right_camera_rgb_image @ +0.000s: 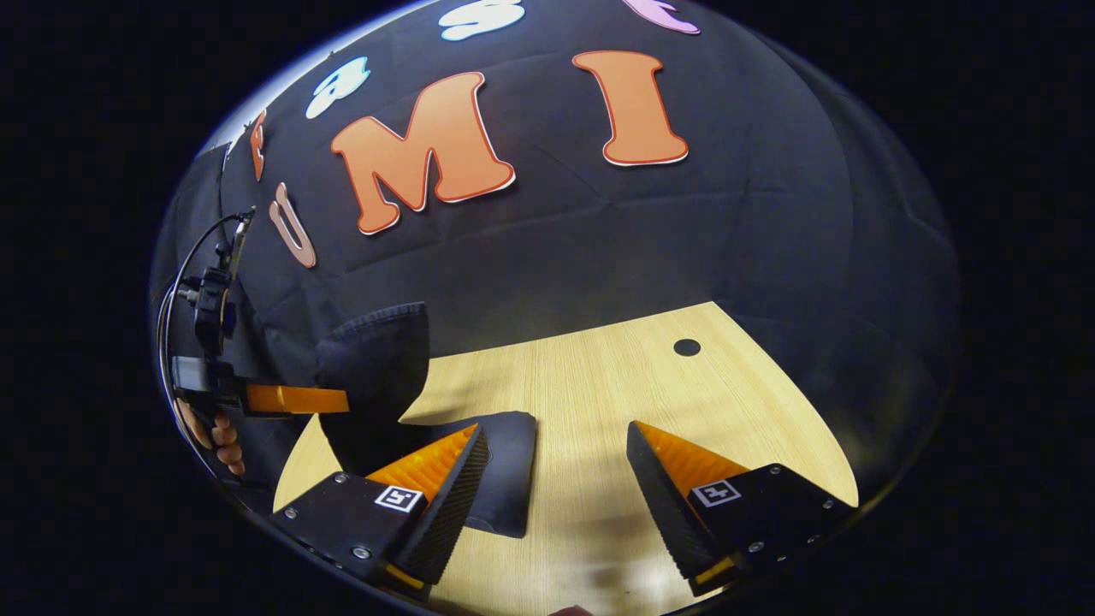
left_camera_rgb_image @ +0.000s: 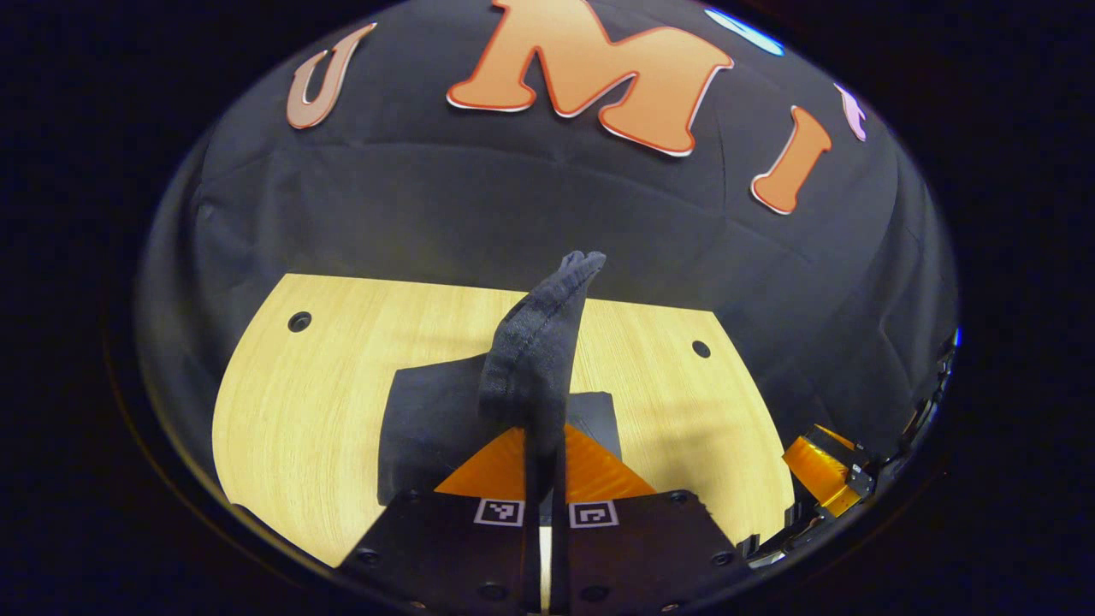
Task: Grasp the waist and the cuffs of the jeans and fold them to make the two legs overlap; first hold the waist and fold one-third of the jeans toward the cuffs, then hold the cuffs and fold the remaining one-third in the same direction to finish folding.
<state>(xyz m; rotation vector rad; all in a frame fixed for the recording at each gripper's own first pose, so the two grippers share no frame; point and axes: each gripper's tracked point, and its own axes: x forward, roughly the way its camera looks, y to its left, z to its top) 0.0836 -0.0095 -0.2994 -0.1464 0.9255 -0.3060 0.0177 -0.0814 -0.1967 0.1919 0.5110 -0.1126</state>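
Jeans: dark denim, near black. One stitched edge is lifted clear of the table and stands up in a narrow, bunched peak, pinched at its base. The remainder lies flat on the light wooden top as a folded dark panel, near the front edge. In the right gripper view the raised part hangs over the left side of the table.

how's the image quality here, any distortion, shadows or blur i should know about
Left gripper view: the fisheye bows the table edge into a curve; the jeans clamped in the left gripper look sharp, the denim weave readable. Right gripper view: same bowing; a soft shadow lies on the wood ahead of the open right gripper, and the rim of the picture goes dark.
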